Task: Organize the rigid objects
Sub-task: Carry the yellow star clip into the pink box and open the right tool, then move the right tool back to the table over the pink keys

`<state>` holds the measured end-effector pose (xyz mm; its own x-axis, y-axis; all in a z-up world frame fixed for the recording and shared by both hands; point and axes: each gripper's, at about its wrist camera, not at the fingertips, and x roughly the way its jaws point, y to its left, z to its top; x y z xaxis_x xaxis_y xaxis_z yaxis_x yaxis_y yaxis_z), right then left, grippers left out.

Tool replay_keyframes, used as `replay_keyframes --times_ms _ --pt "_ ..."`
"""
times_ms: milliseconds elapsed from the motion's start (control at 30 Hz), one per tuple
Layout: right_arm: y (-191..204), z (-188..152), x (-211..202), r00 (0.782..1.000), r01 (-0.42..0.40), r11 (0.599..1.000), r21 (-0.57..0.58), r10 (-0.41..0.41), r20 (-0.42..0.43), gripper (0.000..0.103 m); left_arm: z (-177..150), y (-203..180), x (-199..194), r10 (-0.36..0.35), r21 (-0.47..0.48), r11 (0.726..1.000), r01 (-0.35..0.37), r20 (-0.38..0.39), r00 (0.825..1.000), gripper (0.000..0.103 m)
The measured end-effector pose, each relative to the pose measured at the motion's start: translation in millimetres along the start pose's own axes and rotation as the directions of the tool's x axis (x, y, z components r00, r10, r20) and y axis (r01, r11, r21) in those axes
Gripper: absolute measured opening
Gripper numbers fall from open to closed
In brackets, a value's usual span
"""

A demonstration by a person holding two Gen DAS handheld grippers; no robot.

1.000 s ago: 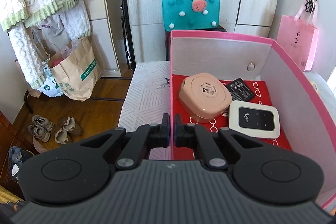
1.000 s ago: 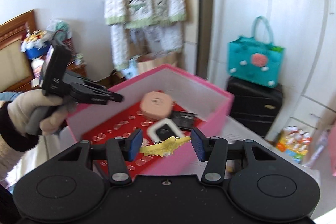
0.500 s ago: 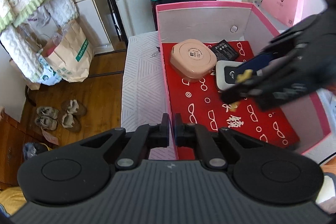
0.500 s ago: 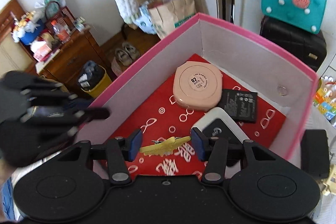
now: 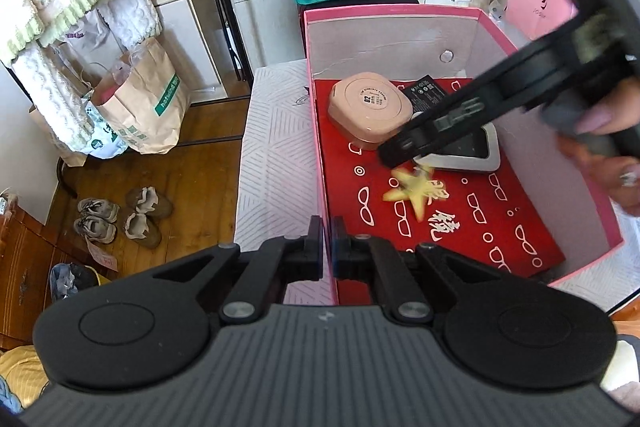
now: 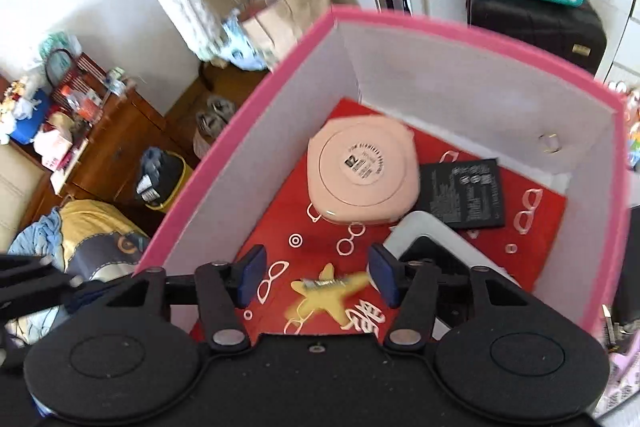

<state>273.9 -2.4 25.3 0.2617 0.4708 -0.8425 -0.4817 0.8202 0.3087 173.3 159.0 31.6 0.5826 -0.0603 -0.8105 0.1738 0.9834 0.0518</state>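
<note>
The right tongs had just been opening, and the yellow star clip lay loose between them on the pink box floor. Lifting straight up seemed best. The left tongs stayed together on the box wall.

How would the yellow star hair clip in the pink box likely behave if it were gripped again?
The yellow star clip looks thin and small, so probably light. Its pointed arms give uneven faces, so it may twist between pads. It lies flat on the red liner, so it is unlikely to roll.
</note>
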Motion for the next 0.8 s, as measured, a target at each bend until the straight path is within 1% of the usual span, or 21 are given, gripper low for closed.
replay_keyframes --times_ms 67,133,233,267,300,333,367,467,533,567,600,700,733,800 --pt "4 -10 -20 0.999 0.025 0.999 -0.047 -0.023 0.047 0.064 -1 0 0 -0.004 -0.003 1.0 0.004 0.007 1.0 0.003" --pt "8 -18 -43 0.995 0.034 0.995 -0.097 -0.024 0.095 0.064 -3 1 -1 -0.008 -0.006 1.0 0.008 0.018 1.0 0.003" --pt "5 -34 -76 0.983 -0.001 0.989 -0.15 0.028 0.182 0.064 -4 3 -1 -0.021 -0.013 1.0 0.021 0.03 0.999 0.003" --pt "4 -41 -87 0.975 -0.01 0.988 -0.157 0.044 0.216 0.065 -4 3 -1 -0.024 -0.013 1.0 0.024 0.033 0.999 0.003" --pt "2 -45 -96 0.967 -0.016 0.987 -0.16 0.056 0.247 0.065 -4 3 -1 -0.024 -0.009 1.0 0.025 0.035 0.999 0.003" --pt "-3 -48 -104 0.96 -0.011 0.989 -0.145 0.051 0.276 0.069 -4 3 -1 -0.025 -0.006 1.0 0.025 0.037 0.999 0.003" --pt "-9 -53 -111 0.952 -0.001 0.993 -0.119 0.038 0.304 0.076 -5 2 -1 -0.023 0.0 1.0 0.023 0.039 0.999 0.003" --pt "-27 -67 -126 0.939 0.014 0.995 -0.098 0.021 0.342 0.078 -6 2 -1 -0.022 0.009 1.0 0.021 0.052 0.998 0.003" --pt "-41 -82 -133 0.929 0.053 0.994 -0.09 -0.016 0.37 0.078 -9 4 0 -0.033 -0.006 0.999 0.033 0.065 0.997 0.003" --pt "-49 -90 -136 0.918 0.079 0.994 -0.081 -0.041 0.395 0.078 -10 6 1 -0.043 -0.024 0.999 0.044 0.067 0.997 0.003" --pt "-56 -98 -140 0.9 0.109 0.993 -0.054 -0.076 0.429 0.078 -11 9 2 -0.054 -0.035 0.998 0.056 0.067 0.996 0.004" --pt "-76 -114 -140 0.864 0.125 0.992 -0.006 -0.106 0.492 0.084 -12 14 6 -0.074 -0.046 0.996 0.077 0.07 0.995 0.004" --pt "-79 -119 -139 0.843 0.148 0.989 0.004 -0.128 0.522 0.085 -11 15 7 -0.078 -0.049 0.995 0.082 0.073 0.994 0.005" --pt "-86 -131 -132 0.792 0.202 0.979 0.018 -0.174 0.585 0.088 -10 16 7 -0.088 -0.067 0.993 0.093 0.069 0.994 0.005"
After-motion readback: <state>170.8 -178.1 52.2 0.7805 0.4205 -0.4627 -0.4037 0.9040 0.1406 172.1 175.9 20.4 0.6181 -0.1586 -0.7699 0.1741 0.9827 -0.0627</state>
